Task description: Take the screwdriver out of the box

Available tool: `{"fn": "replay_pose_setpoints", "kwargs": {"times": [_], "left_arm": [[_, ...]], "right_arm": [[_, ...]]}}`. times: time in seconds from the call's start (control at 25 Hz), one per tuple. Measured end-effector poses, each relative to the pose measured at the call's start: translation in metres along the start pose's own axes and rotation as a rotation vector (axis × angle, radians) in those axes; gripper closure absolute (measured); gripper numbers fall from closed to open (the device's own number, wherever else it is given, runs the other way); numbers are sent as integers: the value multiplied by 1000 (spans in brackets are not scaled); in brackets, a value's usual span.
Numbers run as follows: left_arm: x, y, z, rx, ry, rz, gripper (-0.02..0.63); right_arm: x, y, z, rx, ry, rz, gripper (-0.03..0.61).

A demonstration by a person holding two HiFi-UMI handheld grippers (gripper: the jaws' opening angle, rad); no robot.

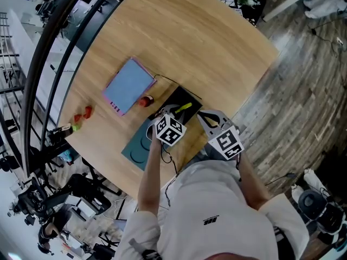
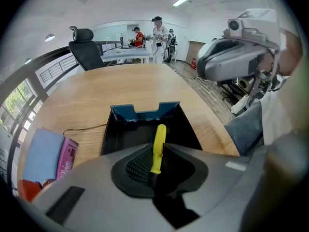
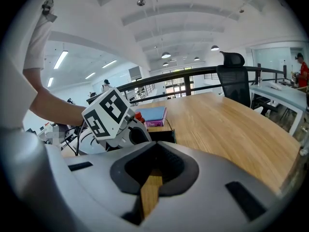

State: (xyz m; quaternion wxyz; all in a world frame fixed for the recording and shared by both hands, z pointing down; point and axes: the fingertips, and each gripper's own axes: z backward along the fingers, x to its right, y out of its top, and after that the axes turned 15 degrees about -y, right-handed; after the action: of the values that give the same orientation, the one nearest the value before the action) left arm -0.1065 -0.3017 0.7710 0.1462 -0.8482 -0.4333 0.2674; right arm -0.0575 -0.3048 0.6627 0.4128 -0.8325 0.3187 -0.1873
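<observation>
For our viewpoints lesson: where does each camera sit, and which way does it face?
Head view: on the head, facing steeply down at table; both arms, left tongs, right tongs.
Left gripper view: on left tongs, into box; jaws closing on screwdriver.
Right gripper view: on right tongs, across table; left arm shows.
Shared: screwdriver, in the first two.

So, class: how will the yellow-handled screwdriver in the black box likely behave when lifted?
Probably stiff and light: the screwdriver is a slim, straight rod. Its smooth, round handle may slip or twist between the closing jaws of the left tool. Released on the table, it would likely roll.
</observation>
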Motion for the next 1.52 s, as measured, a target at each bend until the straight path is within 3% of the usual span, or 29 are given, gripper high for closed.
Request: {"fn": "replay_pose_setpoints", "kwargs": {"times": [0.32, 0.92, 1.52], "left_arm": [[-1, 4, 6, 39, 22, -14, 555], [7, 14, 37, 178, 88, 35, 591], [32, 44, 107, 404, 209, 19, 592]], "right_arm": [[2, 0, 4, 8, -13, 0, 583], [-2, 8, 21, 37, -31, 29, 584], [-10, 32, 41, 111, -54, 89, 584]]}}
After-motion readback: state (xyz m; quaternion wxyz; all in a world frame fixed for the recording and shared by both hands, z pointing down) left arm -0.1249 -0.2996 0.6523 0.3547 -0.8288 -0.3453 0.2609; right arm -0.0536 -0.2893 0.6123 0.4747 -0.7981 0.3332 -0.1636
